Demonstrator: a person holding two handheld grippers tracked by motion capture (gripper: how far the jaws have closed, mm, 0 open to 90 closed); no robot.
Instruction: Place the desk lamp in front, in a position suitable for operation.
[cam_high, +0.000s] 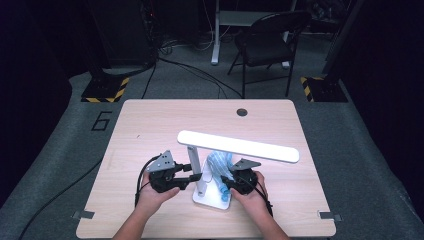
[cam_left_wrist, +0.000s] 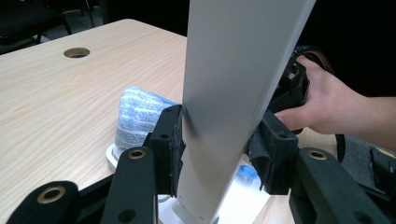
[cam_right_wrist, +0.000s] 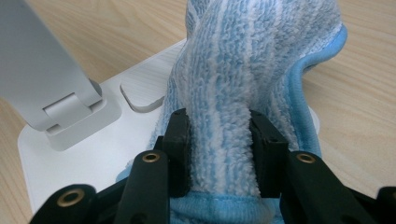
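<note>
One white desk lamp (cam_high: 220, 150) and one blue cloth (cam_high: 220, 167) sit on one table (cam_high: 150, 125), with two grippers and one folding chair (cam_high: 267, 40) at twelve o'clock.

White desk lamp (cam_high: 210, 170) stands upright; fluffy blue cloth (cam_right_wrist: 243, 84) bunched on its base.

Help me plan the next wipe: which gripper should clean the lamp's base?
Right. The right gripper is shut on the blue cloth over the lamp base, while the left gripper straddles the lamp post.
</note>
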